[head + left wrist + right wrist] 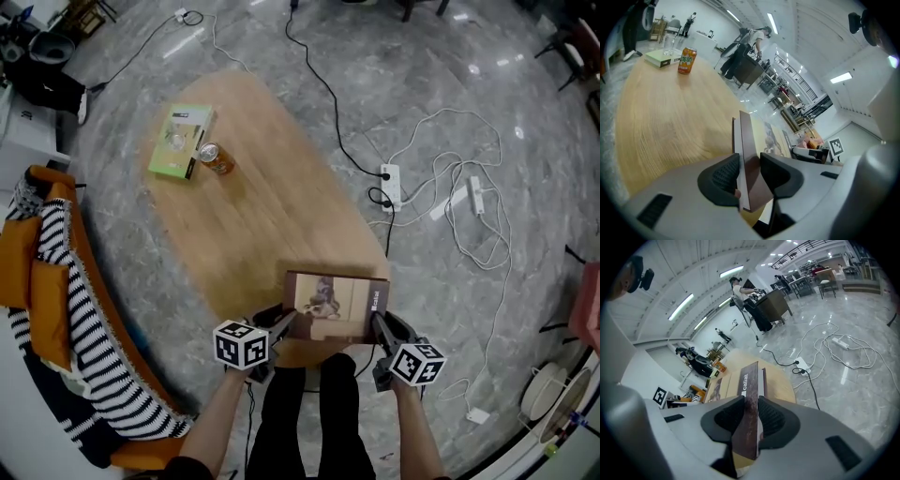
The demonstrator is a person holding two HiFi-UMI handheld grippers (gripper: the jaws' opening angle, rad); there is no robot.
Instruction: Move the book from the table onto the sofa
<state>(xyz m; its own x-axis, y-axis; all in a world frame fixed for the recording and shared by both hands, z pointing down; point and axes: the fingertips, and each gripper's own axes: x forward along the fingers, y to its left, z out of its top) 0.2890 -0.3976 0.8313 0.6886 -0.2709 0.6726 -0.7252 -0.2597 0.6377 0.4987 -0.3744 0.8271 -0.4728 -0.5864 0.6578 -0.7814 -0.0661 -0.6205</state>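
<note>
Evenly, forearms (214, 417) outstretched, left gripper (281, 321), right gripper (379, 326), fingers (723, 177) pinching book (337, 302) ends, seemingly off table (262, 206).

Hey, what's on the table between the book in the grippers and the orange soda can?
Nothing: in the head view only bare wooden table lies between the book and the can.

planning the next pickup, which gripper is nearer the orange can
Left. The left gripper clamps the book at its left edge, on the side toward the can; the right gripper clamps the opposite edge, farther from it.
</note>
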